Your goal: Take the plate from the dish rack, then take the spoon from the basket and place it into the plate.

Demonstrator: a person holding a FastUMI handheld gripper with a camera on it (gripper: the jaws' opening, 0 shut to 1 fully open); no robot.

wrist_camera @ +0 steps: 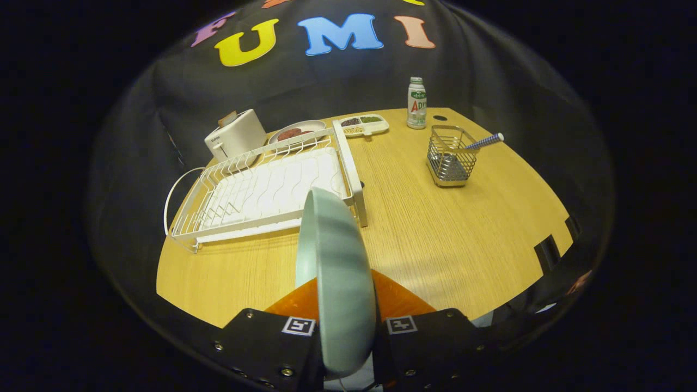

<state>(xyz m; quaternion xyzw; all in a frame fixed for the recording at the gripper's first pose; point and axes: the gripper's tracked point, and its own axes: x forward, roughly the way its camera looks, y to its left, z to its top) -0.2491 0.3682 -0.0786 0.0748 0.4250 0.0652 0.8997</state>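
A pale green plate [335,272] stands on edge between my two fingers, held above the wooden table [446,239]. My gripper [348,326] is shut on its rim, one finger on each side. The white dish rack [261,188] lies beyond the plate to the left, with nothing in its slots. Further off to the right stands a wire basket [449,158]. A spoon with a blue-and-white striped handle [484,141] leans out of it toward the right.
A white toaster [235,135] sits behind the rack, with a plate of food [297,132] and a divided snack tray [364,125] beside it. A small bottle [416,103] stands at the back. Open tabletop lies between the rack and the basket.
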